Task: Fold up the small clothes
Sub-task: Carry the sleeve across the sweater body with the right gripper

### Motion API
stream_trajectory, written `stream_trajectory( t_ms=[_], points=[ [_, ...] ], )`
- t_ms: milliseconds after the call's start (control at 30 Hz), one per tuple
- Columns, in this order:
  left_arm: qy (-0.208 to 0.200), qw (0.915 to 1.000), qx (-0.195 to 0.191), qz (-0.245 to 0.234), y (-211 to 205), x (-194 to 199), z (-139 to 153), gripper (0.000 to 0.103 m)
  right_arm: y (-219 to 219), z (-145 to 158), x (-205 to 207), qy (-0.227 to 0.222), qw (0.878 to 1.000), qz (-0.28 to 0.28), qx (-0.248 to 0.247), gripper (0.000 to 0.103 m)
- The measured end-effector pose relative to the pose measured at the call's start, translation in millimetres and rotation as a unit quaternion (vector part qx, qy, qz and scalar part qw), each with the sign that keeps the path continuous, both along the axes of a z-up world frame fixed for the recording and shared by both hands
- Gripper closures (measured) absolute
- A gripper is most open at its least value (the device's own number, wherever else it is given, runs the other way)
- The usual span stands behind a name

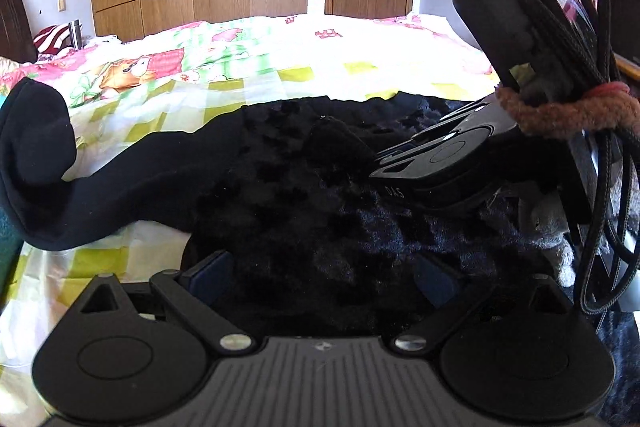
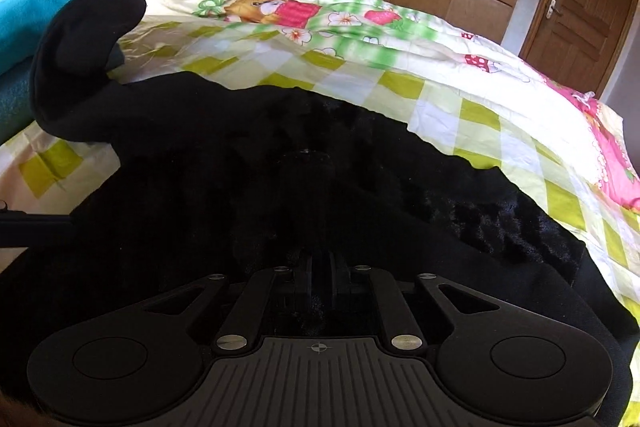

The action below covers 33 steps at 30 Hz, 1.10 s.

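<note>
Folding is in hand on a black fleecy garment (image 1: 320, 195) that lies spread on the bed (image 1: 280, 67), over the checked quilt, near its front edge. At far left, one dark sleeve (image 1: 36, 155) runs out sideways and its cuff curls upward; in my judgement it wants laying flat and drawing inward before the next fold, or the bundle will come out lumpy. Next rightward, the left hand-held gripper (image 1: 320, 279) points forward and downward over the cloth with its jaws spread wide; the blue pads sit at either side and dark pile lies between them, but the pads are not seen to press on it, so I read it as open. Whether they touch the fabric cannot be settled against so dark a surface. To the right, the right hand-held gripper (image 2: 319, 267) is angled down onto the middle of the garment, its fingers drawn close together with a ridge of fabric (image 2: 306, 179) rising ahead of them; whether it actually pinches that ridge I cannot tell. For a clean fold, both grips should take the edge, not the middle.
</note>
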<state>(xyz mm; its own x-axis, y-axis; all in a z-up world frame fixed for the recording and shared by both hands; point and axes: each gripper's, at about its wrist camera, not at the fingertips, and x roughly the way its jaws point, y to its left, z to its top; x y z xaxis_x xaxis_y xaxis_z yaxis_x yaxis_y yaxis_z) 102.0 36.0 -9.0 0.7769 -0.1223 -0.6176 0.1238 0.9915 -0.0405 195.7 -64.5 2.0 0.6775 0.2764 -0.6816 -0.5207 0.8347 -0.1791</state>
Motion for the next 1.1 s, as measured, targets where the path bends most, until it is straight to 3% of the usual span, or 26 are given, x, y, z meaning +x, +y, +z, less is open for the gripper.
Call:
stream_trajectory(
  t_ms=[300,400,533,600,667,800,967,1100],
  points=[
    [0.000,0.9991,-0.036,0.022,18,-8,7,0.000,19,11,10,-0.007,1.000,0.023,0.002,0.083],
    [-0.008,0.9990,-0.035,0.027,21,-12,10,0.000,31,11,16,-0.006,1.000,0.013,-0.013,0.096],
    [-0.019,0.9988,-0.021,0.040,27,-12,13,0.000,44,23,11,-0.028,0.999,0.021,-0.005,0.096],
    [-0.012,0.9986,-0.019,0.047,31,-11,10,0.000,50,35,7,-0.043,0.998,0.033,0.017,0.097],
    [0.004,0.9988,-0.013,0.047,32,-8,7,0.000,60,33,4,-0.055,0.997,0.056,0.000,0.096],
    [0.000,0.9988,-0.020,0.044,34,-10,8,0.000,75,-4,23,0.042,0.997,0.068,-0.022,0.089],
    [-0.003,0.9987,-0.023,0.045,34,-12,8,0.000,57,11,17,0.056,0.995,0.062,0.053,0.084],
    [-0.011,0.9983,-0.028,0.050,33,-14,11,0.000,29,31,7,0.044,0.995,0.037,0.085,0.084]
  ],
)
